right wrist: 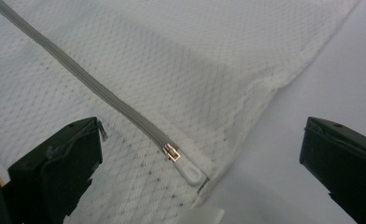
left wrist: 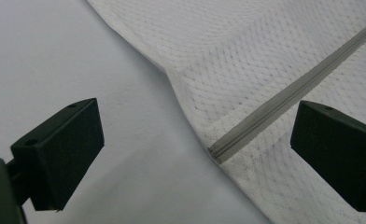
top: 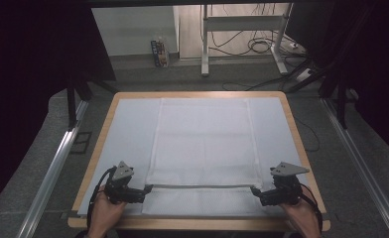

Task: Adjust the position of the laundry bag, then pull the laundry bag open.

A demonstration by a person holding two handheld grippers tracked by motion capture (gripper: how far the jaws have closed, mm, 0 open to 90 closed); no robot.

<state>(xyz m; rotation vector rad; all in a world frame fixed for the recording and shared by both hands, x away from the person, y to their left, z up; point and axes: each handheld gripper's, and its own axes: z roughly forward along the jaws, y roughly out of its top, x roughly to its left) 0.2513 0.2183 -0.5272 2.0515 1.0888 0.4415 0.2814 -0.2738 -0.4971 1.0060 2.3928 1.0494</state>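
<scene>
Left gripper (top: 148,189) stands with jaws apart, nothing between the pads, at the near left corner of one white mesh bag (top: 202,148) lying flat on the table (top: 294,124). One grey zipper (top: 200,186) runs across the bag's near edge to one pull tab (right wrist: 186,171). Right gripper (top: 254,191) is likewise spread and empty at the near right corner. Risk: pads closing on a single mesh layer would drag and wrinkle the bag.
</scene>
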